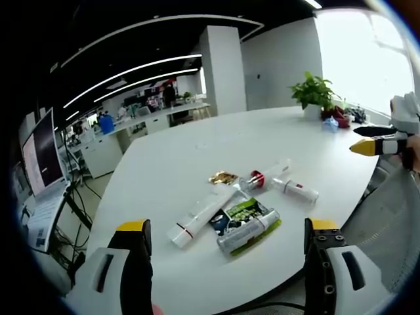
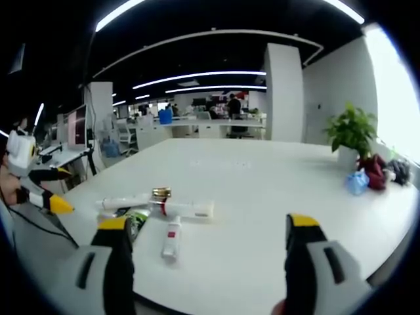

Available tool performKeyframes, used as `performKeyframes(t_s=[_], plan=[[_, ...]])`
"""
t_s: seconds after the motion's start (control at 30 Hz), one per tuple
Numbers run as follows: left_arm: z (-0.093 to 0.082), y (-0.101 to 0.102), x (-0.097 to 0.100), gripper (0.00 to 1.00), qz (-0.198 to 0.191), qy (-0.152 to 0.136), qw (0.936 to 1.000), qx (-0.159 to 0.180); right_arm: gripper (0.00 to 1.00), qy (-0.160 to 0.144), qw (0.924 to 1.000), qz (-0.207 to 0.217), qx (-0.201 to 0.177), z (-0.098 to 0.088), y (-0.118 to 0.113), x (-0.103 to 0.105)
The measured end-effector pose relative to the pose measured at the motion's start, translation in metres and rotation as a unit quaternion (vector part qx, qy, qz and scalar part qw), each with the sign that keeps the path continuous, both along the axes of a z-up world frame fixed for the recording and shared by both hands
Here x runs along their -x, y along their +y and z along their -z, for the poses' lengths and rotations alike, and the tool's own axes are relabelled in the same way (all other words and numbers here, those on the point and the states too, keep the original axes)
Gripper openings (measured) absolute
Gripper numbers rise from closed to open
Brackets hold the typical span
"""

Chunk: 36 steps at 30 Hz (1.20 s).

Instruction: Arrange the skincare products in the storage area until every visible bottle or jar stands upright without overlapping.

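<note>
On the white surface (image 1: 197, 157) nothing stands yet: the long white tube (image 1: 202, 213), the silver-capped bottle (image 1: 248, 231) on its green packet (image 1: 244, 211), the red-banded tube (image 1: 266, 176) and the small white bottle (image 1: 294, 189) all lie flat, while my left fingers (image 1: 228, 244) and right fingers (image 2: 205, 244) hang wide and empty

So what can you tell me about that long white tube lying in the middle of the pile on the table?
The long white tube lies flat on the white table, not upright. It looks like soft plastic, slim, with a thin dark band near one end. Its other end points toward a small gold-coloured item. A green and dark packet lies right beside it, seemingly touching its side. Neither gripper touches it; any printed label is too small to read.
</note>
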<state>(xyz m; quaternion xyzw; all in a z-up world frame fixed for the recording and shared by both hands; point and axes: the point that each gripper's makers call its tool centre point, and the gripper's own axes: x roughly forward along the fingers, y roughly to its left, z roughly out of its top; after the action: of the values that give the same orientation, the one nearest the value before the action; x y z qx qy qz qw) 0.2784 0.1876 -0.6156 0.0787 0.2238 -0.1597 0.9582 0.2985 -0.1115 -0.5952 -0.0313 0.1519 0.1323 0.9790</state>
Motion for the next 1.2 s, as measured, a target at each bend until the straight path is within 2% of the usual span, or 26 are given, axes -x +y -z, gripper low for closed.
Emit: performKeyframes(t_s=[0.6, 0.8, 0.93, 1.1, 1.2], plan=[[-0.002, 0.003, -0.001, 0.95, -0.011, -0.005, 0.9999, 0.003, 0.97, 0.005, 0.9999, -0.009, -0.001, 0.002, 0.001, 0.001], [0.001, 0.005, 0.002, 0.95, -0.018, 0.004, 0.9998, 0.000, 0.95, 0.020, 0.9996, -0.016, -0.015, 0.006, 0.004, 0.003], [-0.002, 0.008, 0.004, 0.95, -0.021, -0.004, 0.9997, 0.008, 0.95, 0.031, 0.9989, -0.034, -0.003, 0.010, 0.012, 0.007], [0.000, 0.009, 0.002, 0.96, -0.031, 0.005, 0.9992, 0.027, 0.95, 0.043, 0.9974, -0.057, 0.004, 0.014, 0.019, 0.010], [0.001, 0.010, 0.002, 0.95, -0.033, 0.008, 0.9992, 0.023, 0.95, 0.055, 0.9965, -0.062, -0.011, 0.016, 0.019, 0.009]])
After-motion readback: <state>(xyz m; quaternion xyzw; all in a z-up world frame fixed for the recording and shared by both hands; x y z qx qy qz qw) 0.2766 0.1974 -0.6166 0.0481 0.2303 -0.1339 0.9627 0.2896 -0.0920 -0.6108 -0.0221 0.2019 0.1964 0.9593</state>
